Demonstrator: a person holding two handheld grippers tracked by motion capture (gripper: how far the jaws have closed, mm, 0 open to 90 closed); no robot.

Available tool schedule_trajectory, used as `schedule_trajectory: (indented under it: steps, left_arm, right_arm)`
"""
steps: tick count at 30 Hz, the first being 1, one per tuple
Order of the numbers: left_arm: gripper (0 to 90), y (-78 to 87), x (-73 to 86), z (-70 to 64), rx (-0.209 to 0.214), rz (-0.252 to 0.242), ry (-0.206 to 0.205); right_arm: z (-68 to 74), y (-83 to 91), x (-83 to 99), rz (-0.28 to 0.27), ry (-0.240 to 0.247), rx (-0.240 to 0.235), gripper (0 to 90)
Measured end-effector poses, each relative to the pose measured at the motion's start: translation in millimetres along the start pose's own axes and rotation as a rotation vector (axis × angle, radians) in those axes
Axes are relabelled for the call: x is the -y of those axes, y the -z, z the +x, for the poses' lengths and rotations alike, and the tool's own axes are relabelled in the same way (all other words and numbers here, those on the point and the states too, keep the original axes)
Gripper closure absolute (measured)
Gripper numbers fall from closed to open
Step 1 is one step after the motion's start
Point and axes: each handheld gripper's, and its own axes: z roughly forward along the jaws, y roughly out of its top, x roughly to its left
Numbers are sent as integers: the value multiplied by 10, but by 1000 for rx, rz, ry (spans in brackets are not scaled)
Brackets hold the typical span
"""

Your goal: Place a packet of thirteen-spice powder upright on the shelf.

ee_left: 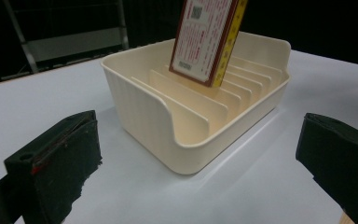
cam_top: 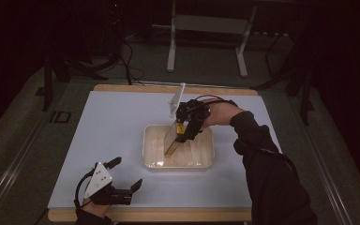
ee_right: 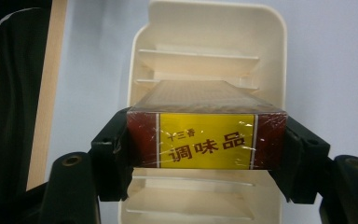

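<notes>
A cream slotted bin (cam_top: 206, 159) (ee_left: 144, 112) (ee_right: 270, 56) stands at the middle of the white mat. My right gripper (cam_top: 183, 133) (ee_right: 207, 144) is shut on a flat red-and-yellow box (cam_top: 170, 138) (ee_left: 207, 37) (ee_right: 205, 140) and holds it tilted, its lower end down between the bin's dividers. The box's yellow end with printed characters faces the right gripper view. My left gripper (cam_top: 124, 174) (ee_left: 200, 168) rests near the mat's front left, open, with nothing between its fingers, pointing toward the bin.
The white mat (cam_top: 117, 122) covers a wooden table (cam_top: 168, 214). Beyond the table's far edge stands a grey metal frame (cam_top: 206, 28) on a dark floor. The person's dark sleeve (cam_top: 267, 168) reaches in from the lower right.
</notes>
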Motion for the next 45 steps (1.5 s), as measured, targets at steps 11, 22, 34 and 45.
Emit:
schedule_trajectory:
  steps: [11,22,34,45]
  left_arm:
    - [0,-5,0,-4,2,5,-1]
    - [0,-7,-1,-4,4,6,-1]
    - [0,-21,0,-2,6,0,5]
    - [0,-21,-1,2,8,1,5]
  right_arm:
    - [-54,-102,61,-2,-32,-29,319]
    - [-80,-245,18,18,-45,-32,319]
    - [-102,-390,-53,26,-60,-45,318]
    - [-98,-553,-121,48,-59,-58,317]
